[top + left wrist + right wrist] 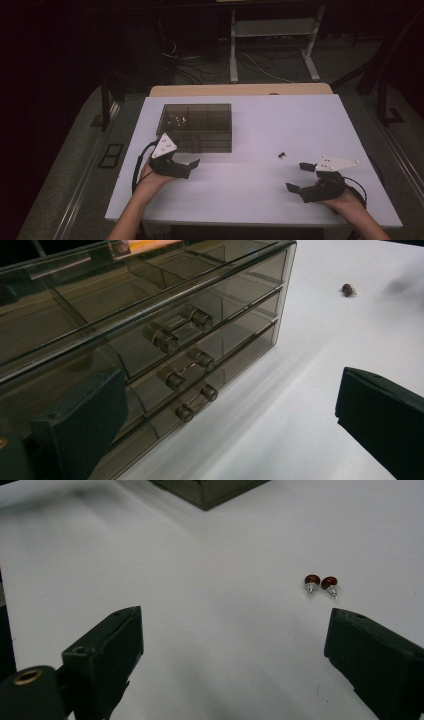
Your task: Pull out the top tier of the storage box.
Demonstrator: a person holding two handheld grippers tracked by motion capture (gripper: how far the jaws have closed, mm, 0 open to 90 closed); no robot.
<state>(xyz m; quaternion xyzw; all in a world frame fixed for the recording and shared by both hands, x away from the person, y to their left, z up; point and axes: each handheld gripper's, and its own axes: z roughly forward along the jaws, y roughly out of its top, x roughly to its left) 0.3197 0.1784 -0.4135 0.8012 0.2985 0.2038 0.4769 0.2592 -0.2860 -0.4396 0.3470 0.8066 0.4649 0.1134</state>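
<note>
A smoky transparent drawer box (196, 126) stands on the white table (250, 190), left of centre. In the left gripper view the box (150, 315) shows three drawers, each with a pair of round knobs (190, 390). My left gripper (186, 159) is open, just in front of the box's front left corner, nothing between its jaws. Two small dark red stud earrings (321, 585) lie side by side on the table, seen as a small dark speck (283, 155) in the high view. My right gripper (299, 176) is open, a short way behind the earrings, holding nothing.
A wooden board edge (240, 90) lies along the table's far side. Beyond it stand a white metal frame (272, 45) and loose cables (200, 65) on the floor. The table's front edge runs just below both hands.
</note>
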